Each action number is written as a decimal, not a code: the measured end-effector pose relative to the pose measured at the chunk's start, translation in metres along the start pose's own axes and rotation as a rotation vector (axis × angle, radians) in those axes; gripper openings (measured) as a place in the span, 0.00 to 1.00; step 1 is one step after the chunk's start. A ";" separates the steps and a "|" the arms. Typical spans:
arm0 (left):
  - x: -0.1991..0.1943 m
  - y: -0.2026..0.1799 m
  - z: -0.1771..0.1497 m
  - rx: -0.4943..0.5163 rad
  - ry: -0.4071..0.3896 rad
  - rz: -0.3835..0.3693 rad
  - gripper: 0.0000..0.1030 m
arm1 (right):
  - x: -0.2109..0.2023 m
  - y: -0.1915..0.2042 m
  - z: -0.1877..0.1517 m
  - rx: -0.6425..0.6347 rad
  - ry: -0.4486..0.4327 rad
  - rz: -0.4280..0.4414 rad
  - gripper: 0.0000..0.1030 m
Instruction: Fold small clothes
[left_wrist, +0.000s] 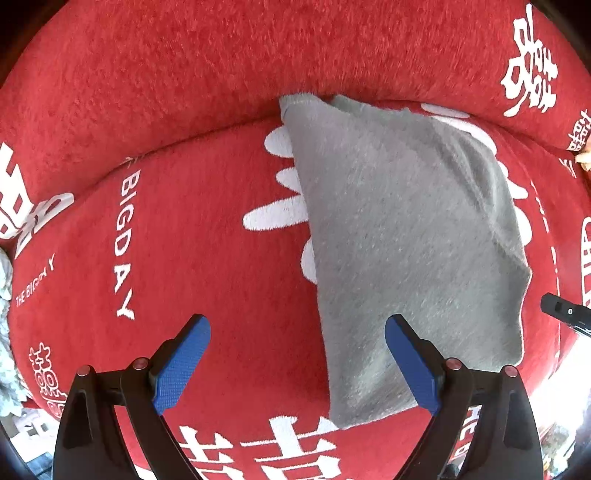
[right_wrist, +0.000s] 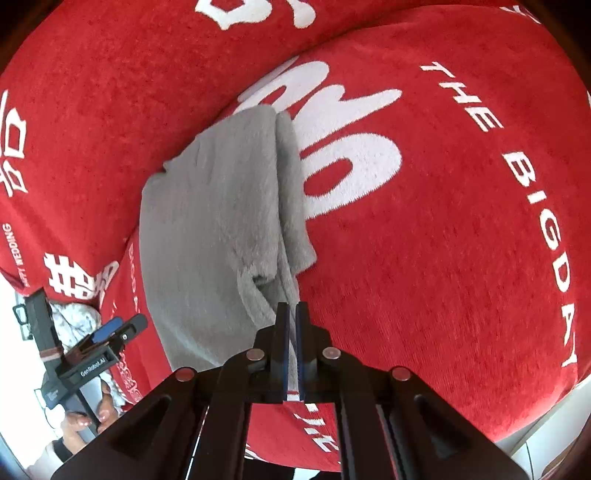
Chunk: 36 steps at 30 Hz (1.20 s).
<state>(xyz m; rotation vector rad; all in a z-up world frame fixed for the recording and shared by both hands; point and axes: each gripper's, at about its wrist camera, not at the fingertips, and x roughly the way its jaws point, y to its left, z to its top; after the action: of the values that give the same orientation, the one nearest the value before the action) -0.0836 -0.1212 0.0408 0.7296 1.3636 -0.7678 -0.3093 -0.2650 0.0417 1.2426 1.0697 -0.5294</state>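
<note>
Red cushion (left_wrist: 207, 240) bears gray cloth (left_wrist: 399, 236); right gripper (right_wrist: 292, 314) pinches its edge, left gripper (left_wrist: 295, 354) spread wide.

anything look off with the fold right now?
The grey cloth lies skewed on the red cushion, far edge doubled unevenly. The right gripper pinches its near corner, bunching it. The left gripper is open, holding nothing.

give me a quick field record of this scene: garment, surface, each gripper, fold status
garment: grey cloth, lying partly folded over itself
surface: red cushion with white lettering
left gripper: jaws wide open, holding nothing, one finger over the cloth's near edge
right gripper: jaws shut on the cloth's near edge
other: pale patterned fabric beside the cushion
fold status: in progress, edges uneven
</note>
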 end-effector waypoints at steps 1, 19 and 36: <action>0.000 0.000 0.001 0.001 0.000 -0.001 0.93 | 0.000 0.000 0.001 0.000 -0.002 -0.001 0.04; 0.004 -0.008 0.002 -0.009 0.013 -0.020 0.93 | 0.005 0.003 0.007 0.016 0.006 -0.006 0.44; 0.010 0.007 0.004 -0.051 0.027 -0.029 1.00 | 0.006 0.008 0.012 0.008 -0.007 -0.007 0.76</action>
<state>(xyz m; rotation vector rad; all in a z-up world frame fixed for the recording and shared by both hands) -0.0747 -0.1210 0.0314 0.6832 1.4158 -0.7462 -0.2960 -0.2722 0.0398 1.2437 1.0667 -0.5437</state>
